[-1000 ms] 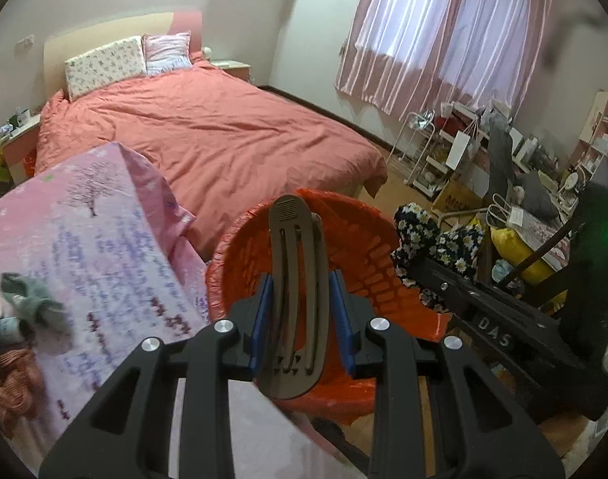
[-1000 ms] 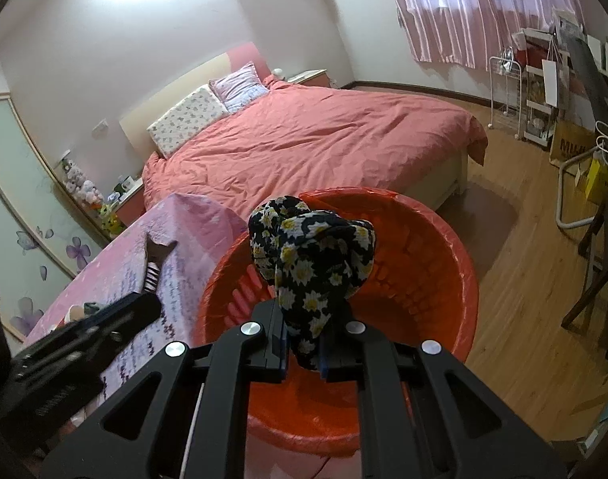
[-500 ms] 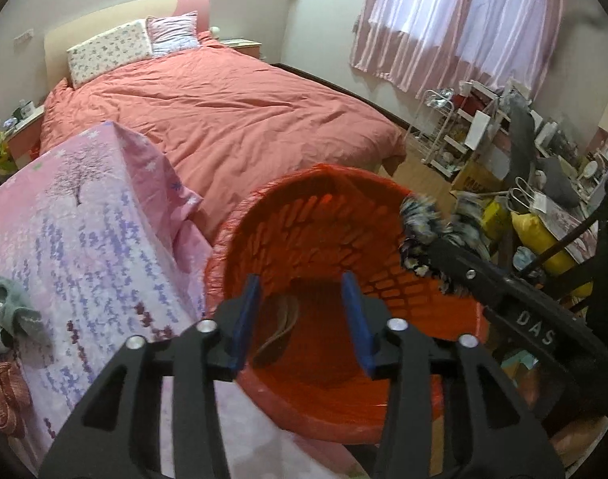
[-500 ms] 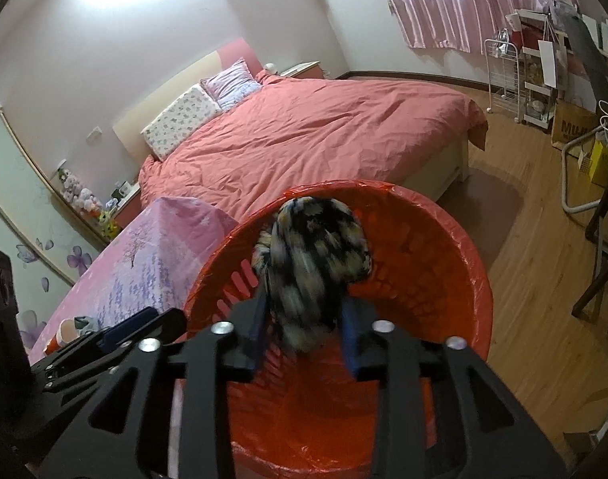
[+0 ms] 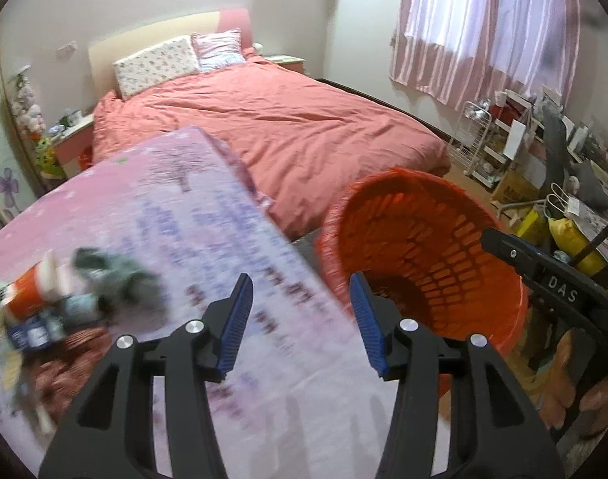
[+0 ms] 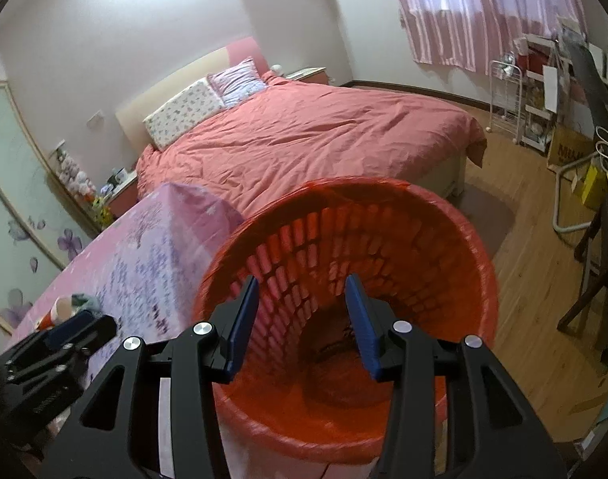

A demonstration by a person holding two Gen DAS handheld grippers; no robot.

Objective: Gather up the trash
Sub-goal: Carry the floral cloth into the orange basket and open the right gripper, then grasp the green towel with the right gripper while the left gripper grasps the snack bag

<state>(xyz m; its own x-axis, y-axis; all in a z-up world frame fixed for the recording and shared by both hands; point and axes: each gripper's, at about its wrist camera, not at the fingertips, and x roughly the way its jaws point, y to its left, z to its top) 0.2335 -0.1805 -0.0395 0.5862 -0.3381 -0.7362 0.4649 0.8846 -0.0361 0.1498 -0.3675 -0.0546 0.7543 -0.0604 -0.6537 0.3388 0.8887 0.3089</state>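
A: Where does it stand?
B: Red bin (image 6: 343, 279) beside the pink-clothed surface (image 5: 224, 239); both drops look finished.
A: The hand-held grippers?
B: Left (image 5: 300, 319) and right (image 6: 302, 321) have just been opening, nothing between. Next is the litter pile (image 5: 64, 299).

Bed (image 6: 311, 139) with coral duvet, two pillows (image 6: 184, 113), striped pink curtains (image 5: 483, 28), wooden floor (image 6: 535, 279)

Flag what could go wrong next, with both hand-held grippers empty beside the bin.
1. The remaining clutter pile sits close-packed on the pink cloth; the open left hand-held gripper may snag the cloth or pinch two items.
2. The red bin stands against the table edge; the right hand-held gripper, over its mouth, could bump the rim and tip it.
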